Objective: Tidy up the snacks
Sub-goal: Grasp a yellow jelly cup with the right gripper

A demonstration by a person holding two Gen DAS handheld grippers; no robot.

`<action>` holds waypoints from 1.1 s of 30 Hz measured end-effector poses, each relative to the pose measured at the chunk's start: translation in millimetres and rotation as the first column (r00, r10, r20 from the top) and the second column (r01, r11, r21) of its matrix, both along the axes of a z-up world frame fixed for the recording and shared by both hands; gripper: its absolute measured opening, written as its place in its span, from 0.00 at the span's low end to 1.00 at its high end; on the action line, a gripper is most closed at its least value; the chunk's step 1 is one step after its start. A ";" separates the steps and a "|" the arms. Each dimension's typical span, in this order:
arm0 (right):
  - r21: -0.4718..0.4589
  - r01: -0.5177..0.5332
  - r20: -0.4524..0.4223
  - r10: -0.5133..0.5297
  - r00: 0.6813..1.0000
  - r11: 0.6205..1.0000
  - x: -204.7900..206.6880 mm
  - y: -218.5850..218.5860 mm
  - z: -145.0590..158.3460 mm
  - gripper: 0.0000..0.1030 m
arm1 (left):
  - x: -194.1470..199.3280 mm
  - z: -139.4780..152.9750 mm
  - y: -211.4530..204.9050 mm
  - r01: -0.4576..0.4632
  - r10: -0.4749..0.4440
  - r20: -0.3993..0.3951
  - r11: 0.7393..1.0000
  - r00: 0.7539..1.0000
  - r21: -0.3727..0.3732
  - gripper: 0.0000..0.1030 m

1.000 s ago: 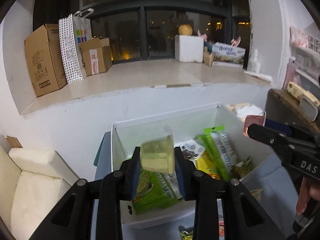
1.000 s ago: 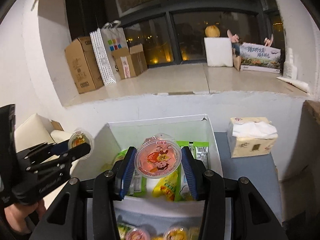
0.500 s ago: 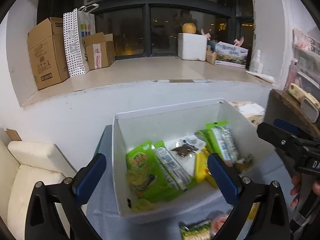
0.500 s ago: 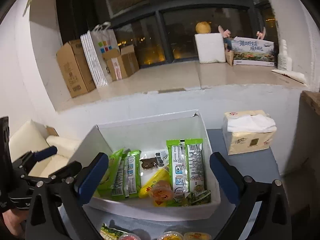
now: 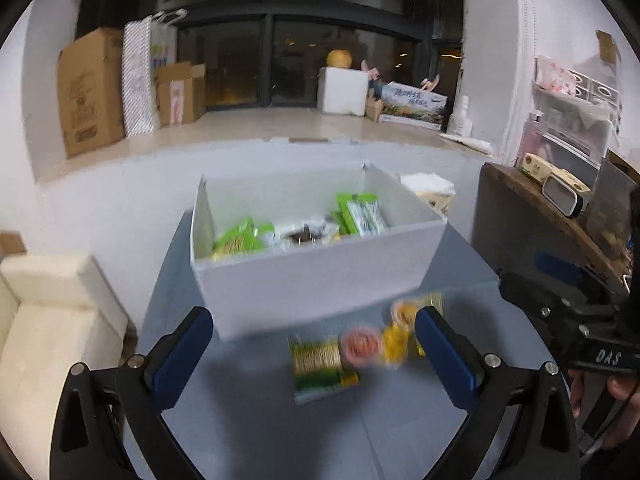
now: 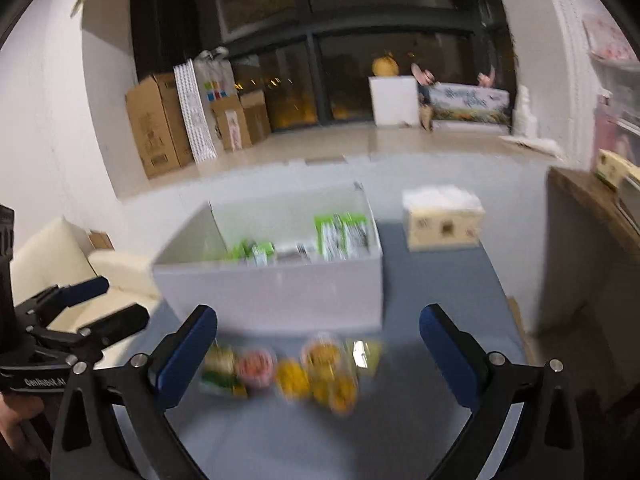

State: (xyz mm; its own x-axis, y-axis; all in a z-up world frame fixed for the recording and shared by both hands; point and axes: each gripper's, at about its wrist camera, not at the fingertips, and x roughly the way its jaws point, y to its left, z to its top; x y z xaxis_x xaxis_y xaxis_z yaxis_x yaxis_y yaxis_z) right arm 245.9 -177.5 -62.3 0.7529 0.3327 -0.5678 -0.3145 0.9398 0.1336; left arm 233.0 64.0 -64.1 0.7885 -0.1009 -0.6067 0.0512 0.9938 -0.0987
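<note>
A white box (image 5: 320, 280) stands on the blue-grey table and holds several green snack packs (image 5: 358, 212); it also shows in the right wrist view (image 6: 272, 292). In front of it lie a green cracker pack (image 5: 318, 362), a red-lidded jelly cup (image 5: 360, 346) and yellow jelly cups (image 6: 328, 376). My left gripper (image 5: 312, 356) is open and empty, low over the table before these. My right gripper (image 6: 320, 356) is open and empty above the same loose snacks. Both views are blurred.
A tissue box (image 6: 442, 220) stands right of the white box. A dark wooden side table (image 5: 536, 220) is at the right. A cream sofa (image 5: 44, 320) is at the left. A white ledge (image 5: 240, 128) with cardboard boxes lies behind.
Both grippers let go of their jelly cups over the box, opened wide, then pulled back and down toward the loose snacks in front of the box.
</note>
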 end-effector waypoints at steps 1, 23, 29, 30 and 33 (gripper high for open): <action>-0.008 0.008 -0.009 -0.008 1.000 1.000 -8.5 -3.3 -3.6 1.00 | -8.3 -3.6 -1.4 -0.003 0.003 -0.008 1.000 1.000 -0.013 1.00; -0.054 0.011 -0.156 -0.019 0.988 0.998 11.1 -8.1 -82.7 0.99 | -58.5 -50.4 -6.2 -0.046 0.040 -0.130 0.998 0.991 -0.042 1.00; -0.118 -0.005 -0.182 -0.016 0.983 0.993 40.0 15.9 -99.1 0.92 | -48.0 -60.7 -0.4 -0.059 0.054 -0.161 0.998 0.985 -0.026 1.00; -0.128 -0.012 -0.182 -0.011 0.983 0.992 41.6 19.8 -101.4 0.92 | -46.3 -62.8 1.0 -0.062 0.056 -0.165 0.998 0.985 -0.028 1.00; -0.151 -0.025 -0.193 -0.004 0.981 0.988 46.2 27.2 -109.6 0.87 | -42.9 -68.1 3.9 -0.065 0.059 -0.175 0.997 0.983 -0.030 1.00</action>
